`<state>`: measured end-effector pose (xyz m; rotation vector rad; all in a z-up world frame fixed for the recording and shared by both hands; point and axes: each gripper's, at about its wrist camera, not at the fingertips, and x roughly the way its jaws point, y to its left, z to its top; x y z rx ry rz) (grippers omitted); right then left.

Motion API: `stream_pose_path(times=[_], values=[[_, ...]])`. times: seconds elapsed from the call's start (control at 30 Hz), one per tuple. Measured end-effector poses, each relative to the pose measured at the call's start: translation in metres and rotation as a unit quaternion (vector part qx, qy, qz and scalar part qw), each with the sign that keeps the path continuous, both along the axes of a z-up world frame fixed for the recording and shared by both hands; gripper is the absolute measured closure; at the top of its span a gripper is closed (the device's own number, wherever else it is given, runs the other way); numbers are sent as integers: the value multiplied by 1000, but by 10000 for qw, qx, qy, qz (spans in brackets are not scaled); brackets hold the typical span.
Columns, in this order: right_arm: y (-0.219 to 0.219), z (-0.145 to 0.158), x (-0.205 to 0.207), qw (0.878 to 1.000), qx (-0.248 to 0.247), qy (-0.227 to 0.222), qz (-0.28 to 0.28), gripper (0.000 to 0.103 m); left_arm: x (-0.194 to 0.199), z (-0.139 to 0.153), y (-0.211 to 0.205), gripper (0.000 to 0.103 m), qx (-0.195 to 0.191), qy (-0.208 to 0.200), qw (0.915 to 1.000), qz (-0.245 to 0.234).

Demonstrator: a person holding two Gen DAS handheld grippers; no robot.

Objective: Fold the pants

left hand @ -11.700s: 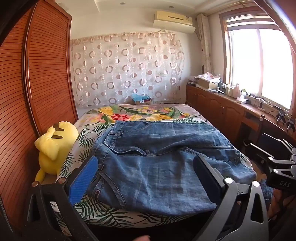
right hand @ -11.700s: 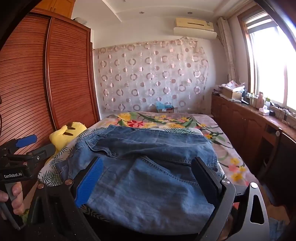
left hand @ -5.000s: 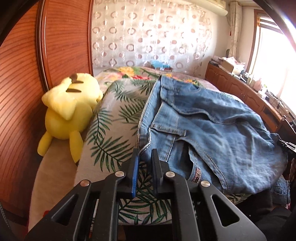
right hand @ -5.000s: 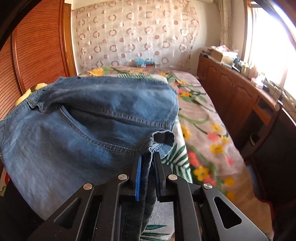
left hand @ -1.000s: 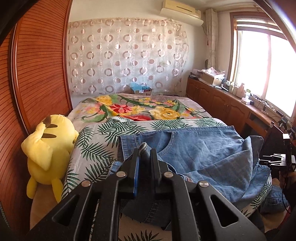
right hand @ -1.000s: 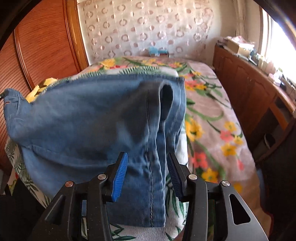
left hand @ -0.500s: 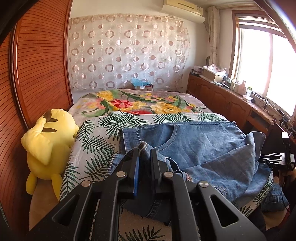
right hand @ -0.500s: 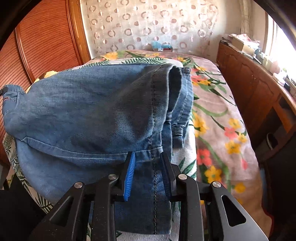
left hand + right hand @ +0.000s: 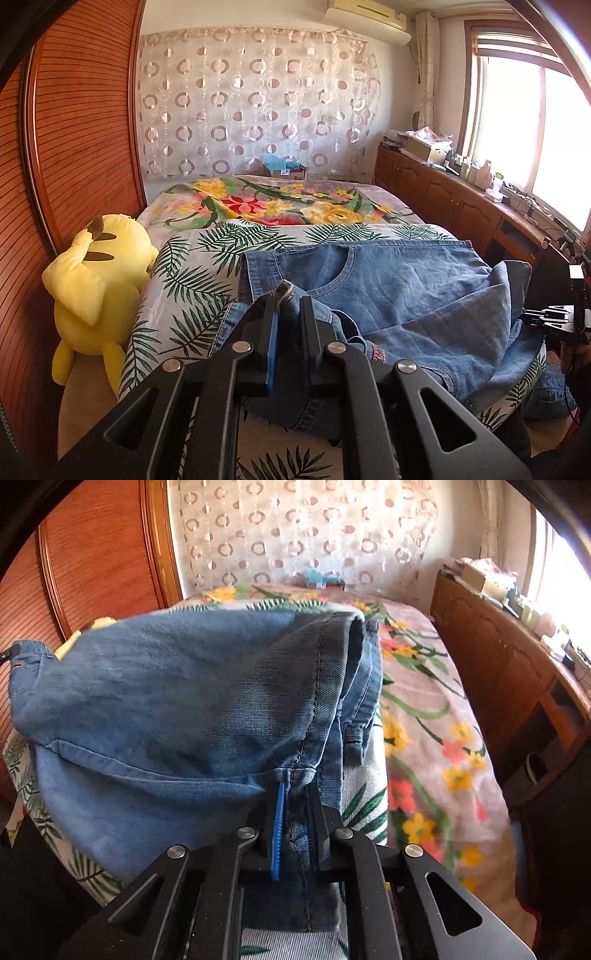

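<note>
Blue denim pants point(image 9: 399, 295) lie across the near end of the bed, folded over on themselves. My left gripper point(image 9: 287, 302) is shut on a bunched corner of the pants at their left side, and the cloth pokes up between the pads. In the right wrist view the pants point(image 9: 177, 701) hang over the bed's edge. My right gripper point(image 9: 295, 794) is closing on the seamed side edge of the pants, and the pads press the denim between them. The right gripper's body point(image 9: 557, 317) shows at the far right of the left wrist view.
A yellow plush toy point(image 9: 96, 284) leans between the bed's left side and the wooden wardrobe point(image 9: 74, 147). The bedspread point(image 9: 280, 206) with flowers and leaves stretches back to a curtain. A wooden counter point(image 9: 461, 199) with clutter runs under the window on the right.
My right gripper's jaws have come together from wide apart onto the seam of the pants. The left gripper has kept its hold and its place.
</note>
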<state>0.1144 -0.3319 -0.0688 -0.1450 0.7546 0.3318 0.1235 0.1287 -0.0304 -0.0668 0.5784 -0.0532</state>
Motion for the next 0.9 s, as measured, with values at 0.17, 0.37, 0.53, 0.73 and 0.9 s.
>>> stream_pose_path(times=[0.17, 0.37, 0.53, 0.73, 0.9], values=[[-21, 36, -25, 9982, 278, -497, -172, 93, -6, 1, 4, 92, -40, -120, 9999, 49], [-39, 88, -51, 9918, 333, -1191, -315, 93, -11, 18, 6, 92, -82, -367, 9993, 86], [-43, 119, -68, 9848, 335, -1673, -322, 94, -16, 35, 9, 92, -109, -570, 9982, 137], [-40, 148, -89, 9746, 255, -2193, -367, 95, -23, 59, 17, 92, -158, -863, 9959, 203], [-42, 160, -97, 9687, 306, -2428, -409, 95, -27, 82, 23, 92, -188, -1104, 9934, 239]])
